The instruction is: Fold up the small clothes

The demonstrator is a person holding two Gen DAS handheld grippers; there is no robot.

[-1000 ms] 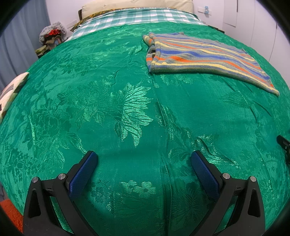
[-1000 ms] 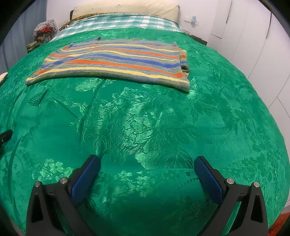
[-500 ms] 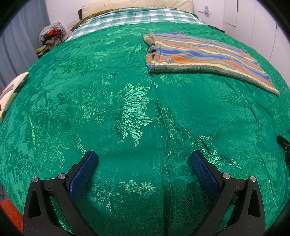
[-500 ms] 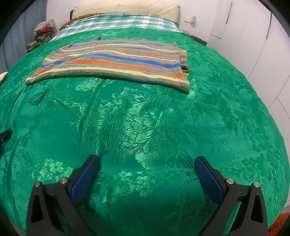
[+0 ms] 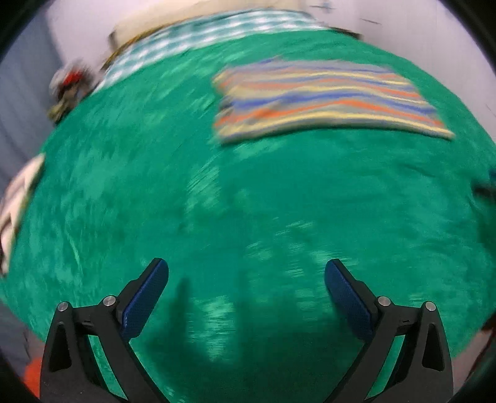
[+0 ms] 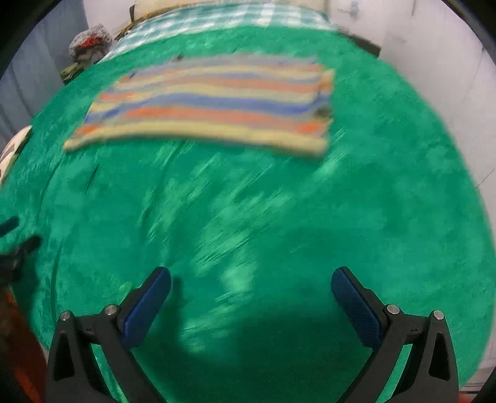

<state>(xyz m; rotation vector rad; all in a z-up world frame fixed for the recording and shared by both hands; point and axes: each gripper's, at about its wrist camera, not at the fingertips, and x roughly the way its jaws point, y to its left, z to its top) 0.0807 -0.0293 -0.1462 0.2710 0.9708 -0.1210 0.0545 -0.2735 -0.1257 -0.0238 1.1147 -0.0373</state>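
In the left wrist view, heavily smeared by motion blur, the left gripper [image 5: 246,279] is seen with its jaws spread wide and nothing held between the blue pads [image 5: 145,297]; only the green patterned bedspread [image 5: 248,201] is framed in the gap; the striped knitted garment [image 5: 322,97] is laid flat well ahead of the jaws and shifted toward the right-hand finger, well apart from both tips; a checked cover [image 5: 210,28] is made out beyond it at the far end of the bed; a blurred heap of items [image 5: 66,90] is seen far ahead of the left-hand finger. In the right wrist view, likewise blurred, the right gripper [image 6: 251,288] is shown with its jaws wide open and empty; the bedspread [image 6: 263,217] alone is seen between the pads [image 6: 356,307]; the striped garment [image 6: 214,102] is spread well ahead of the jaws, its folded edge lying on the side of the right-hand finger; a dark part of the other tool is glimpsed far out beside the left-hand finger, too blurred to be told further.
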